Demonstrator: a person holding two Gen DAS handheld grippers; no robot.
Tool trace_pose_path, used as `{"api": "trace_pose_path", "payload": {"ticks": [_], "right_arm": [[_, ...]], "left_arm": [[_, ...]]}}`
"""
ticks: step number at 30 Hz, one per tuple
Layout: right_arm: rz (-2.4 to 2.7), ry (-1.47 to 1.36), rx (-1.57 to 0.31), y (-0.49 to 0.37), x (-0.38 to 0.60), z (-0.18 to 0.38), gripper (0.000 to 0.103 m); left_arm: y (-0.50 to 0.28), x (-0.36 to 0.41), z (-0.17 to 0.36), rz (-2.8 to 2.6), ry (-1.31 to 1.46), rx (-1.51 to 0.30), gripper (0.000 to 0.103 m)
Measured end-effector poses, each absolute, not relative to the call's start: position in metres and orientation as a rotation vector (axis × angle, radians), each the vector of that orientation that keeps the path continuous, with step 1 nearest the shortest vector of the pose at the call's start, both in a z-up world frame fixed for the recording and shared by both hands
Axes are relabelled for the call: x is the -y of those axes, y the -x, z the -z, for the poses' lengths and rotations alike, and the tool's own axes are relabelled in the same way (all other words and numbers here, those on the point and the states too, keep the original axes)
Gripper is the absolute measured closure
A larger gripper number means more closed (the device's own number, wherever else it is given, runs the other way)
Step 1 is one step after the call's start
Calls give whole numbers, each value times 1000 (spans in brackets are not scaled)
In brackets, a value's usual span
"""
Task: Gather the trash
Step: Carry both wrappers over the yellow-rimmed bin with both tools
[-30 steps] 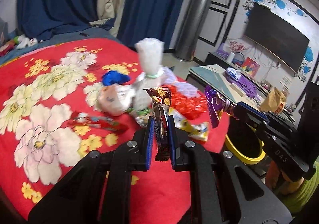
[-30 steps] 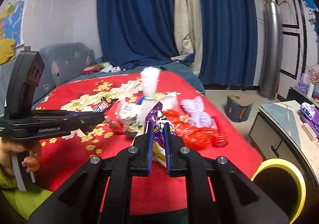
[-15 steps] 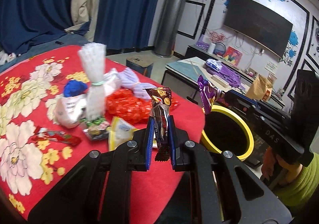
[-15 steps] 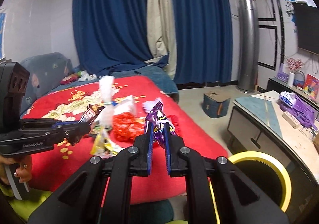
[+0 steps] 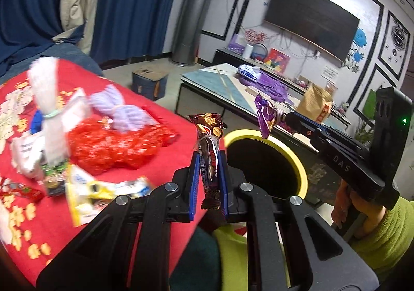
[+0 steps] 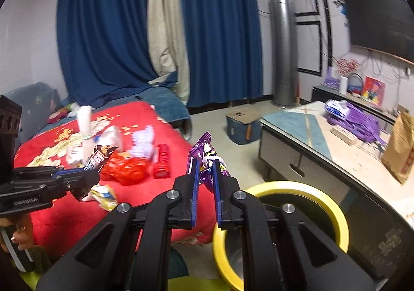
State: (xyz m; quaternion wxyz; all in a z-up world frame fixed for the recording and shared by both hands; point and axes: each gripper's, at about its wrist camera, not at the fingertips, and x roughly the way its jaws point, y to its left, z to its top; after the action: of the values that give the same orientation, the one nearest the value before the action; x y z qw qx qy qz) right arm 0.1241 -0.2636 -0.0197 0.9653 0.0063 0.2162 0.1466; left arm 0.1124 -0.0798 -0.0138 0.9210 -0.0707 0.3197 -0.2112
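Left fingers point(image 5: 209, 182) clamped on brown wrapper point(image 5: 209, 151), right fingers point(image 6: 205, 187) on purple wrapper point(image 6: 207, 159) — beside yellow-rimmed bin point(image 6: 297, 188)

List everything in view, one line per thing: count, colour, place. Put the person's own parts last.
brown wrapper: one, dark brown, clamped in the left gripper
purple wrapper: one, purple, clamped in the right gripper
bin: one, yellow rim, dark inside, on the floor beside the bed
bed cover: one, red with flowers, on the bed
red mesh bag: one, red, on the bed cover
yellow packet: one, yellow and white, near the bed edge
white tied bundle: one, white with a green band, upright, blurred
lilac bundle: one, pale purple, behind the mesh bag
curtains: blue, back wall
television: one, black, on the wall
left gripper: one, black, blue pads, shut
right gripper: one, black, blue pads, shut
sleeve: lime green
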Motion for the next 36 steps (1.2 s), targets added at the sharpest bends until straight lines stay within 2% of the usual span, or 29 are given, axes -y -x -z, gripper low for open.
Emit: {"api": "trace_pose_path", "payload": {"ticks": [23,34,36], "right_arm": [[-60,-126,-562,-151,354,62,93],[-5,-164,-621,-158,371,79,92],[-4,-176,-627,-160,373,81,90]], "left_arm": [[-161,195,66,651,83,-764,94],[-184,221,91,677,61,-820,93],[-188,225,95,680,61,-827,93]]}}
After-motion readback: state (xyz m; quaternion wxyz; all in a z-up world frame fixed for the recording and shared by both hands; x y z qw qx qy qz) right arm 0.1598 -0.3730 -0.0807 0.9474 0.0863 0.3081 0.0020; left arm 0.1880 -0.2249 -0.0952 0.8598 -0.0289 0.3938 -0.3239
